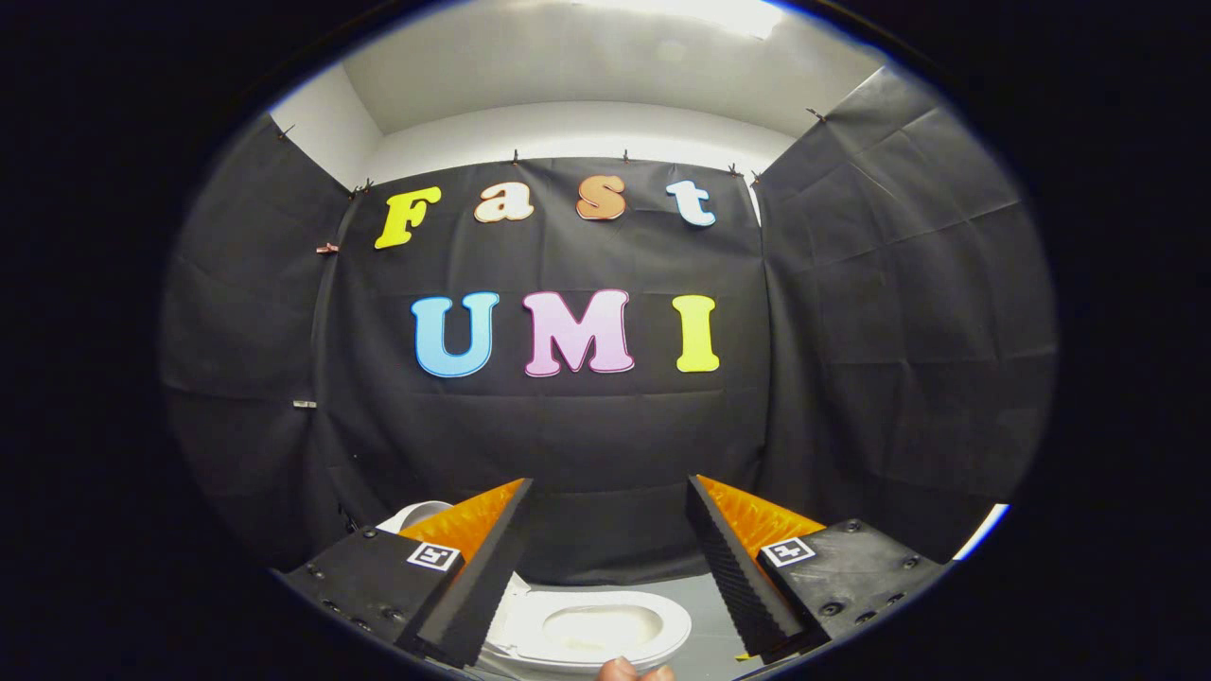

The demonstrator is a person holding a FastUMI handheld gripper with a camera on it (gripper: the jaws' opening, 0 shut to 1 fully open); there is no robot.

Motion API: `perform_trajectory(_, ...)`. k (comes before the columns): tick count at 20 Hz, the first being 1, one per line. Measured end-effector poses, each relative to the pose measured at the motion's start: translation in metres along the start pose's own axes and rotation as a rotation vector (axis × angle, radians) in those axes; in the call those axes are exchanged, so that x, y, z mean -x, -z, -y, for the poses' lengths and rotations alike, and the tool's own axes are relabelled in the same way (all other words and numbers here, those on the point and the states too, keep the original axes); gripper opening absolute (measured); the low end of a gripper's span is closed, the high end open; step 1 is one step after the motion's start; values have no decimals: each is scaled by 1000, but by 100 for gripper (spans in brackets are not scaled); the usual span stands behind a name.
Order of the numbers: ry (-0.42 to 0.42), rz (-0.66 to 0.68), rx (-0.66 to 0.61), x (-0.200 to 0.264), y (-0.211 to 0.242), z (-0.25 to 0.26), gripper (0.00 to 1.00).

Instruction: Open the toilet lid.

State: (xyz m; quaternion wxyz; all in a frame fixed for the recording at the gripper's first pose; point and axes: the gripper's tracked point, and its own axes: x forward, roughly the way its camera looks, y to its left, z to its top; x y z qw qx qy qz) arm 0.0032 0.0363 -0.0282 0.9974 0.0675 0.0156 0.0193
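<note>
A small white toilet (587, 629) stands low on the grey floor, below and between my fingers. Its oval seat ring and the pale bowl inside it are in plain sight from above. A white curved piece (416, 515) rises behind the left finger; it looks like the lid standing up, though most of it is hidden. My gripper (610, 482) is open, held above the toilet and pointing at the black cloth wall, with nothing between its fingers.
Black cloth walls (899, 331) close in the booth at the back and on both sides. Grey floor (705, 605) lies to the right of the toilet. A person's fingertip (629, 670) shows just in front of the toilet.
</note>
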Motion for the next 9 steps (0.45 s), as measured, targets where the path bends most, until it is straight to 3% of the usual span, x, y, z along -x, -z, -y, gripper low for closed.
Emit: perform_trajectory(9,-12,-4,9,4,0,-12,99)
